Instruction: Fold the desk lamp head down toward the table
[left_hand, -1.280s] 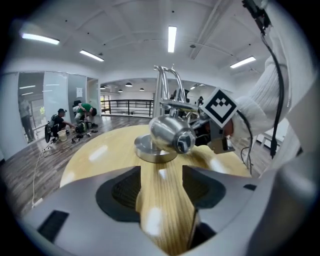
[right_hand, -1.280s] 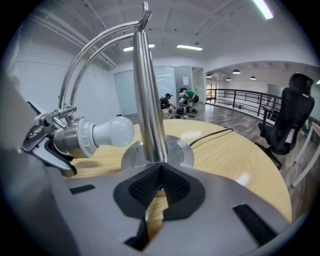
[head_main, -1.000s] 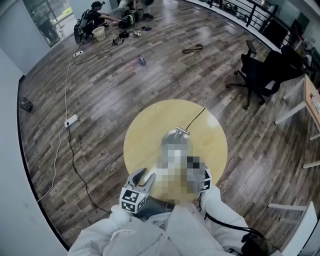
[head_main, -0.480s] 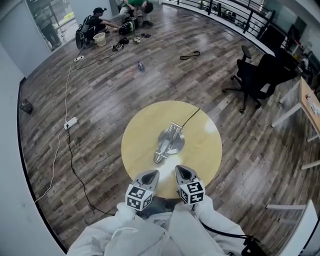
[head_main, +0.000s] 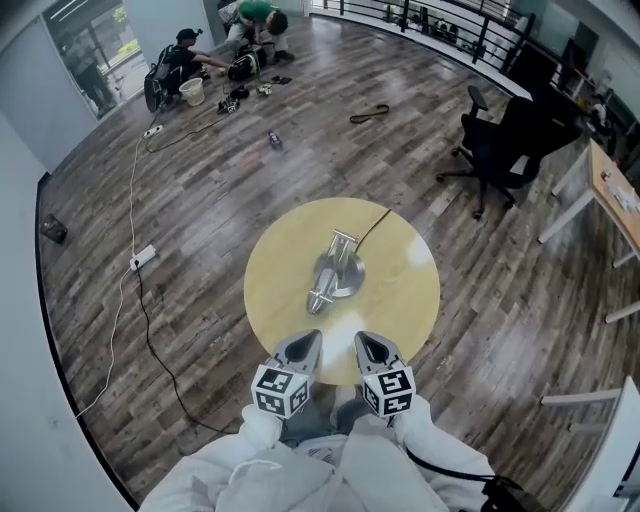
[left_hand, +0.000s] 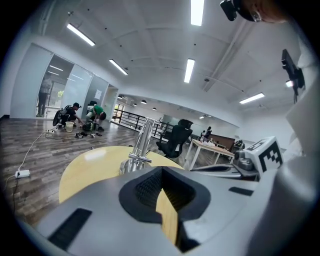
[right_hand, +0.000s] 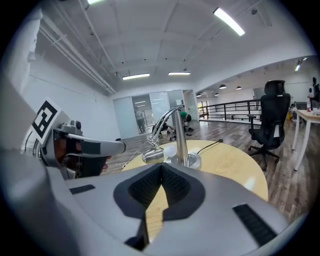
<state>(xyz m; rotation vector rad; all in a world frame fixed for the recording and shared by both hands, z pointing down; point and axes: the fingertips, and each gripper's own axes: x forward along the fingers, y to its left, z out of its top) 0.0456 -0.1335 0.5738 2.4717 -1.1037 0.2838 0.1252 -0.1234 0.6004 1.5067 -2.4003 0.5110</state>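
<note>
A silver desk lamp (head_main: 336, 272) stands in the middle of the round yellow table (head_main: 405, 300). Its head (head_main: 317, 301) is bent down close to the tabletop and points toward me, and its black cord (head_main: 376, 226) runs off the far edge. In the right gripper view the curved arm arches over and the lamp head (right_hand: 151, 156) hangs low beside the post. My left gripper (head_main: 304, 341) and right gripper (head_main: 365, 341) hover side by side at the table's near edge, clear of the lamp. Both are shut with nothing in them, as the left gripper (left_hand: 161, 173) and right gripper (right_hand: 161, 169) show in their own views.
A black office chair (head_main: 496, 140) stands beyond the table at the right, and a white desk (head_main: 612, 196) is at the far right. A power strip (head_main: 143, 258) and cables lie on the wood floor at the left. People sit on the floor far back.
Both grippers have drawn back from the lamp to the table's near edge. The left gripper's jaws, apart a second ago, have closed on nothing. The lamp stays bent down.
</note>
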